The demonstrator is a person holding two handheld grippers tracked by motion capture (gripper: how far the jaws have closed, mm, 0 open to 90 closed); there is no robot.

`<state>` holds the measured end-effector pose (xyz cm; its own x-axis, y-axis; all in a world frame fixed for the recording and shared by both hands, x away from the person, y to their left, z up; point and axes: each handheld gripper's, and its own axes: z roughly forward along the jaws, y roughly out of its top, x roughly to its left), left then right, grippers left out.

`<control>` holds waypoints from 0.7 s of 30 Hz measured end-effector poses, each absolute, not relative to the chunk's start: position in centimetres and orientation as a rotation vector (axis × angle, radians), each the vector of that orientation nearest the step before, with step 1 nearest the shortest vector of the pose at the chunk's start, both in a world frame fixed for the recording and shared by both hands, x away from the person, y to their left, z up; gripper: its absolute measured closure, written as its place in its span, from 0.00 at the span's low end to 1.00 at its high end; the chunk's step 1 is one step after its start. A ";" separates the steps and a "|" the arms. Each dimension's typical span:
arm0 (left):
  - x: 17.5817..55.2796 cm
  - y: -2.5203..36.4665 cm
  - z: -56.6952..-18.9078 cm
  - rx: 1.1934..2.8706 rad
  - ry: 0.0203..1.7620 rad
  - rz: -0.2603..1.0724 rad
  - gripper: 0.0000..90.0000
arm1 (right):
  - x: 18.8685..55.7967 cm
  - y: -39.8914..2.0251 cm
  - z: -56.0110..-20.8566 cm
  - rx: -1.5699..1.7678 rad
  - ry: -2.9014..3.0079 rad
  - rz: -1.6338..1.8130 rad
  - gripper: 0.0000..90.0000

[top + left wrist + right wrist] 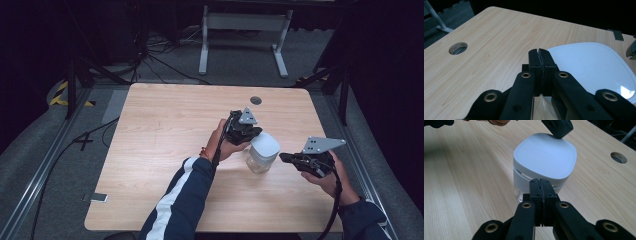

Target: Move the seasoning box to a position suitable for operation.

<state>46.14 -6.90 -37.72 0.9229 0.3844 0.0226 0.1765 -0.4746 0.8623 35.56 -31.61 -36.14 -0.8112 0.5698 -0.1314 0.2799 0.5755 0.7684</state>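
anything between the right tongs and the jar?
Nothing. In the right gripper view, only bare table separates the shut right tongs from the white-lidded jar; the high view agrees.

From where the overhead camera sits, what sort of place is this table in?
Probably a recording studio or lab rig, not a home: the wooden table stands on grey carpet among dark curtains, with metal rails alongside, cables on the floor and hazard tape by a stand.

My left gripper's [540, 53] view cut the jar's white lid [594, 67] off; its embossed lettering stayed illegible.
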 end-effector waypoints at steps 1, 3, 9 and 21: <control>46.2 -6.9 -37.8 2.068 0.403 0.259 1.00 | 35.6 -31.6 -36.2 0.700 2.449 1.091 1.00; 46.2 -6.9 -37.8 2.069 0.403 0.259 1.00 | 35.8 -31.5 -36.3 0.711 2.453 1.086 1.00; 46.3 -6.9 -37.8 2.068 0.410 0.264 1.00 | 36.0 -31.4 -36.7 0.716 2.477 1.058 1.00; 46.4 -6.7 -38.0 2.048 0.421 0.258 1.00 | 36.4 -31.0 -36.6 0.735 2.444 1.080 1.00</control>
